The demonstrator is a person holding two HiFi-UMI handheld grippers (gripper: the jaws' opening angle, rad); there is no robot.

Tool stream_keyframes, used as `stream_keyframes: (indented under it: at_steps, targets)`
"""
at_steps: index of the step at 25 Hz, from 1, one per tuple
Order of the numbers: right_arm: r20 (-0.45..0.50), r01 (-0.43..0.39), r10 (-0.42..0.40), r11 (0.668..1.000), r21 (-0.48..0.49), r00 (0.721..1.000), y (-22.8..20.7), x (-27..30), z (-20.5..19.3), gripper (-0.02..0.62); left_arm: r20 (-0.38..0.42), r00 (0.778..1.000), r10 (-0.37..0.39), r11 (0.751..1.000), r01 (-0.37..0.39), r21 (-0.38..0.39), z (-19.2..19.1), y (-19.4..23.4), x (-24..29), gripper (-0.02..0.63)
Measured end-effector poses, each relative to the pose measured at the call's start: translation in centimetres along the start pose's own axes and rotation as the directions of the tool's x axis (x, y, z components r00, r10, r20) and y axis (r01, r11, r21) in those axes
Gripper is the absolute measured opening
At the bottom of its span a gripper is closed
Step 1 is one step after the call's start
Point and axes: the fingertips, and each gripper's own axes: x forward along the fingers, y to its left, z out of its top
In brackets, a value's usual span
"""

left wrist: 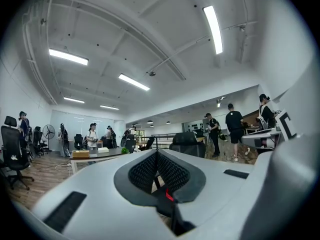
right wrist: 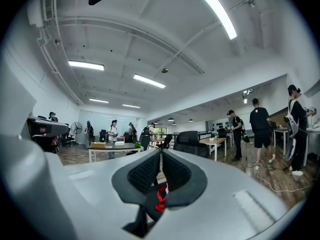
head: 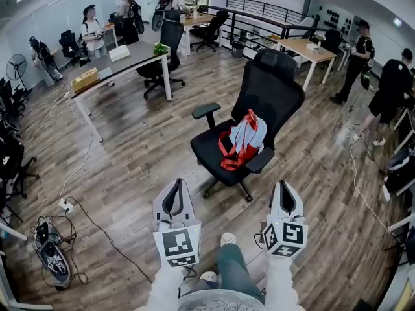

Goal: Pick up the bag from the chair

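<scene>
On the seat of a black office chair (head: pixel 272 89) in the middle of the head view lies a light blue bag (head: pixel 249 137) with red straps, leaning on the backrest. My left gripper (head: pixel 175 186) and right gripper (head: pixel 286 188) are side by side, short of the chair and pointing level toward it; neither touches it. Both have their jaws together with nothing between them. In the left gripper view the left gripper (left wrist: pixel 157 155) shows the chair back (left wrist: pixel 186 143) beyond it. In the right gripper view a red strap (right wrist: pixel 160 197) peeks through below the right gripper (right wrist: pixel 160 155).
A long grey desk (head: pixel 123 60) with a cardboard box stands at the far left, and a wooden desk (head: pixel 308 49) at the far right. Several people stand around the room. Cables and a power strip (head: pixel 65 205) lie on the wood floor at left; a cable (head: pixel 356 173) runs at right.
</scene>
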Motion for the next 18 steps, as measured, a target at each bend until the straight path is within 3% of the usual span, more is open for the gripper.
stream_keyframes:
  at_steps: [10, 18]
  targets:
    - [-0.021, -0.050, 0.050, 0.999, -0.001, 0.999, -3.1, 11.2, -1.9, 0.011, -0.024, 0.999, 0.048, 0.999, -0.048, -0.006, -1.8, -0.9, 10.6, 0.005]
    - [-0.011, -0.095, 0.095, 0.995, 0.003, 0.995, -6.5, 22.3, -1.1, 0.012, -0.021, 0.995, 0.097, 0.995, -0.097, -0.001, -0.8, -2.1, 20.8, 0.005]
